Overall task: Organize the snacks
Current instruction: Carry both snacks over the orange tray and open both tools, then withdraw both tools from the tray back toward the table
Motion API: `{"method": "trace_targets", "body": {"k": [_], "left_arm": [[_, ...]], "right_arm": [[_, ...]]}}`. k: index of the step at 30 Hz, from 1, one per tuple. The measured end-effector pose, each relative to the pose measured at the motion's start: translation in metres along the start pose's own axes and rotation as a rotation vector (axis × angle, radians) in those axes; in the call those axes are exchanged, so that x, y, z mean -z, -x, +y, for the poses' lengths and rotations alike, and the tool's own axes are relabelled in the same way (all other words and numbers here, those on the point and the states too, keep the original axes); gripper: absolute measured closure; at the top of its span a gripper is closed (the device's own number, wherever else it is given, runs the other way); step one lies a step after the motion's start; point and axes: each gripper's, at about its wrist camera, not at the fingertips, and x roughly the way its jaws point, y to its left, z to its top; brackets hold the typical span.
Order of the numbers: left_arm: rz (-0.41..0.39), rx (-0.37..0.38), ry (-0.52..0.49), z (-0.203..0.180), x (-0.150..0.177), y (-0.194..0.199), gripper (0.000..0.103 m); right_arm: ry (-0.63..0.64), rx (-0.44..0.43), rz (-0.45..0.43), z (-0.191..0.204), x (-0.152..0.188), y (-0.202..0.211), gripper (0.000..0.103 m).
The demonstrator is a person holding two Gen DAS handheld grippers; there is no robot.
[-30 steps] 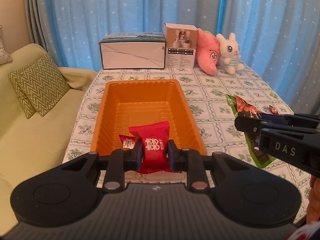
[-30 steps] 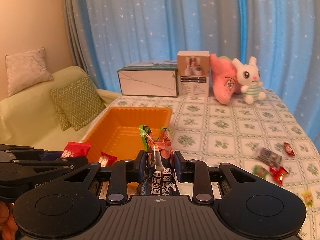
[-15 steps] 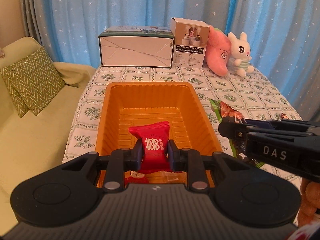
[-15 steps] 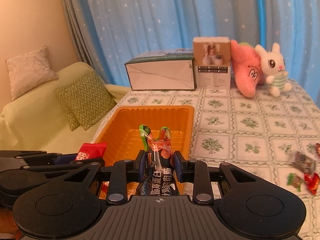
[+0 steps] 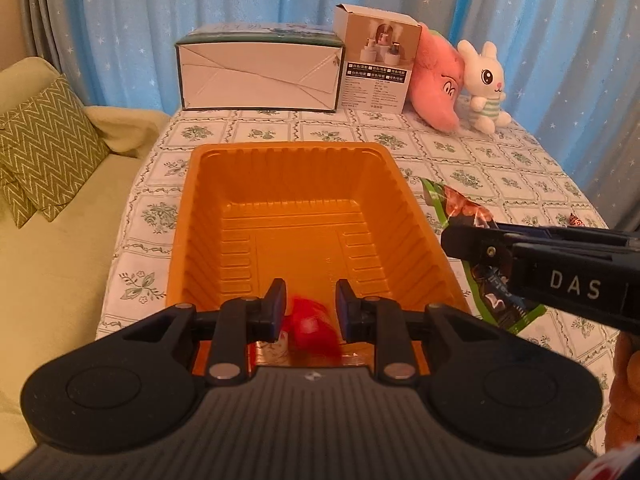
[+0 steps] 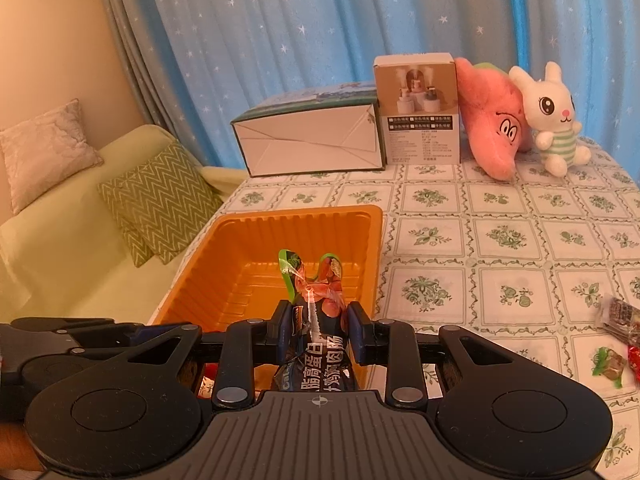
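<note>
An orange tray point(image 5: 300, 184) stands on the flowered tablecloth and shows in the right wrist view too point(image 6: 304, 220). My left gripper point(image 5: 310, 310) is open over the tray's near end. A red candy packet point(image 5: 310, 326) is blurred just below its jaws, falling into the tray. My right gripper point(image 6: 320, 328) is shut on a dark green sausage snack packet point(image 6: 314, 316) and holds it over the tray's right rim. The packet also shows in the left wrist view point(image 5: 460, 208).
A white carton point(image 5: 258, 72), a small product box point(image 5: 376, 68), a pink plush point(image 5: 438, 84) and a white bunny point(image 5: 484, 84) stand at the table's back. Several loose candies point(image 6: 616, 344) lie at the right. A sofa with cushions point(image 5: 44, 148) is to the left.
My left gripper has moved forward over the tray and opened, dropping the red candy packet. My right gripper with the sausage packet has moved closer to the tray.
</note>
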Motion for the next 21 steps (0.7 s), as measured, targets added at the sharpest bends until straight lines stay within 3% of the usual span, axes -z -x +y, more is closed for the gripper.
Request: {"method": "trace_targets", "body": {"k": [12,16,17,20,21], "left_arm": [[-0.049,-0.059,0.064,0.020,0.006,0.030,0.080],[-0.051,-0.077,0.075,0.023,0.010,0.037,0.080],[-0.050,-0.080,0.076,0.023,0.011,0.039,0.080],[-0.048,-0.081,0.088,0.023,0.014,0.045,0.080],[-0.052,-0.077,0.091,0.022,0.015,0.048,0.080]], "right_arm": [[-0.013,-0.023,0.028,0.012,0.004,-0.012,0.073],[-0.061,-0.075,0.020,0.008,0.000,-0.016,0.073],[-0.058,-0.067,0.014,0.008,0.000,-0.015,0.071],[-0.069,-0.054,-0.009,0.003,-0.001,-0.004,0.051],[-0.075,-0.046,-0.015,0.001,0.000,0.001,0.051]]}}
